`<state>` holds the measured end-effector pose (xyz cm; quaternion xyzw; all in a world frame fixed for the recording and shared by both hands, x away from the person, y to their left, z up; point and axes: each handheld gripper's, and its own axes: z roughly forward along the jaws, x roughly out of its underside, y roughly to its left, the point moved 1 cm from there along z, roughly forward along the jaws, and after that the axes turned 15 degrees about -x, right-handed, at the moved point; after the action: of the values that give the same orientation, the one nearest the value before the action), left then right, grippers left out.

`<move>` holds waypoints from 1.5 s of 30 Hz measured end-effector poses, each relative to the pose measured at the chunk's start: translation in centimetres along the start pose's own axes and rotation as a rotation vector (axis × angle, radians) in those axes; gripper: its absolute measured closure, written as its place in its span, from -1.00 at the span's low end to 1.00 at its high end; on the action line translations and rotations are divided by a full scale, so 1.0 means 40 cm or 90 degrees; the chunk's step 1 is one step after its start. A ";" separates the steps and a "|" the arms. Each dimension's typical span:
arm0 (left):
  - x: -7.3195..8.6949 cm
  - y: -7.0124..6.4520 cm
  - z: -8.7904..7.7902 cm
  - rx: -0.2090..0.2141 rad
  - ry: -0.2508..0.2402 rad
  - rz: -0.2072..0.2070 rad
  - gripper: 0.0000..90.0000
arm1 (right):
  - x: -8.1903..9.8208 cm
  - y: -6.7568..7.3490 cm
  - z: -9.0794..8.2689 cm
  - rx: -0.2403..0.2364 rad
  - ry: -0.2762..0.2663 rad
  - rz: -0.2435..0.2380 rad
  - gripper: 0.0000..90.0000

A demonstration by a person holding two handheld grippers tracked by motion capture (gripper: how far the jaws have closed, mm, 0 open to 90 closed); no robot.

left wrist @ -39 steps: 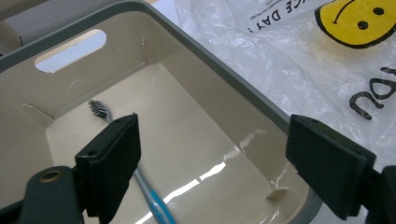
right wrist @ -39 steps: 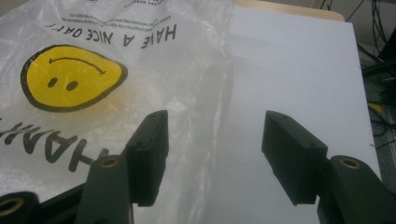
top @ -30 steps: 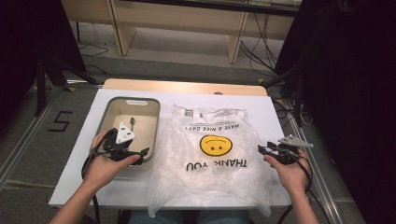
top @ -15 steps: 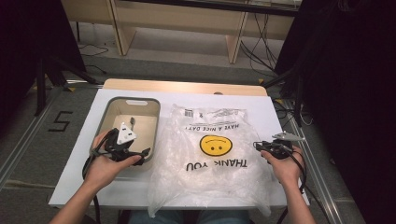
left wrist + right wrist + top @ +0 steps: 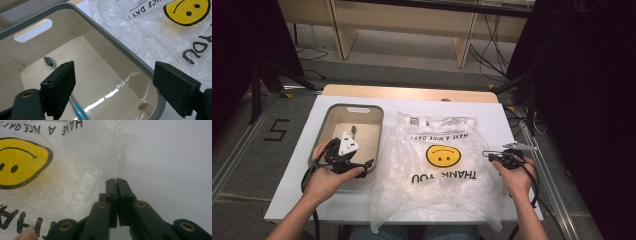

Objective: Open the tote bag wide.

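A clear plastic bag (image 5: 437, 185) with a yellow smiley and "THANK YOU" print lies flat on the white table (image 5: 512, 125). My right gripper (image 5: 488, 154) sits at the bag's right edge. Its jaws have just been closing and now stand pressed together (image 5: 116, 180), with the bag's edge (image 5: 75, 182) running into the seam between them. My left gripper (image 5: 356, 154) hovers open over the near end of a grey-rimmed beige bin (image 5: 354, 106). A toothbrush (image 5: 75, 107) with a blue handle lies on the bin's floor, below the open jaws (image 5: 115, 85).
The bin (image 5: 112, 37) stands left of the bag (image 5: 150, 32), almost touching it. Bare white table lies to the right of the bag. A wooden strip (image 5: 412, 92) borders the table's far edge, with floor and cables beyond it.
The right gripper's jaws have closed from open and shifted slightly left onto the bag's right edge. The left hand and gripper have stayed put over the bin.
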<state>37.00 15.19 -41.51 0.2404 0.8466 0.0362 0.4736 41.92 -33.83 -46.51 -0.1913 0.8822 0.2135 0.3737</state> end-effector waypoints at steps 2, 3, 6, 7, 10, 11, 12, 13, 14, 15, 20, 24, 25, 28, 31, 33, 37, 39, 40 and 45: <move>-0.001 -0.003 0.000 0.000 0.000 -0.002 -0.60 | 0.001 -0.002 -0.001 0.004 -0.003 0.008 1.00; -0.002 -0.007 0.000 0.003 -0.003 0.002 -0.60 | 0.002 -0.002 -0.003 0.005 -0.003 0.016 1.00; -0.005 -0.017 0.000 0.006 -0.005 0.006 -0.59 | 0.003 -0.004 -0.008 0.015 -0.015 0.032 1.00; -0.006 -0.019 -0.001 0.008 -0.003 0.013 -0.60 | 0.004 -0.007 -0.011 0.019 -0.019 0.036 1.00; -0.009 -0.028 -0.001 0.012 -0.006 0.018 -0.59 | 0.005 -0.012 -0.017 0.027 -0.027 0.044 1.00; -0.012 -0.035 -0.001 0.014 -0.007 0.021 -0.59 | 0.008 -0.017 -0.024 0.035 -0.030 0.054 1.00; -0.012 -0.035 -0.001 0.014 -0.007 0.021 -0.59 | 0.008 -0.019 -0.027 0.037 -0.033 0.057 1.00; -0.016 -0.044 -0.001 0.017 -0.010 0.026 -0.59 | 0.009 -0.022 -0.030 0.042 -0.036 0.060 1.00; -0.020 -0.048 -0.001 0.019 -0.012 0.028 -0.59 | 0.010 -0.025 -0.033 0.045 -0.039 0.064 1.00; -0.023 -0.054 -0.002 0.022 -0.013 0.033 -0.59 | 0.012 -0.028 -0.037 0.049 -0.040 0.066 1.00; -0.043 -0.079 -0.011 0.035 -0.026 0.049 -0.56 | 0.021 -0.045 -0.060 0.070 -0.050 0.084 1.00; -0.083 -0.134 -0.013 0.059 -0.034 0.069 -0.50 | 0.034 -0.066 -0.087 0.089 -0.057 0.104 1.00; -0.089 -0.149 -0.008 0.064 -0.028 0.071 -0.48 | 0.038 -0.071 -0.093 0.094 -0.059 0.107 1.00; -0.106 -0.199 0.018 0.077 -0.005 0.081 -0.44 | 0.052 -0.087 -0.113 0.101 -0.060 0.112 1.00; -0.114 -0.244 0.057 0.078 0.048 0.107 -0.43 | 0.060 -0.095 -0.126 0.105 -0.063 0.117 1.00; -0.115 -0.256 0.071 0.078 0.072 0.112 -0.43 | 0.062 -0.098 -0.130 0.104 -0.065 0.118 1.00; -0.103 -0.287 0.146 0.033 0.171 0.125 -0.43 | 0.067 -0.098 -0.134 0.099 -0.063 0.117 1.00; -0.097 -0.290 0.166 0.040 0.201 0.128 -0.41 | 0.067 -0.099 -0.134 0.098 -0.063 0.116 1.00; -0.095 -0.290 0.175 0.043 0.211 0.126 -0.39 | 0.067 -0.100 -0.134 0.098 -0.062 0.118 1.00; -0.088 -0.283 0.207 0.061 0.256 0.114 -0.10 | 0.068 -0.097 -0.129 0.092 -0.056 0.113 1.00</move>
<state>41.11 2.29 -46.58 0.3247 0.9001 0.0847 0.2779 39.13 -40.24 -46.19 -0.0754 0.8915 0.1901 0.4041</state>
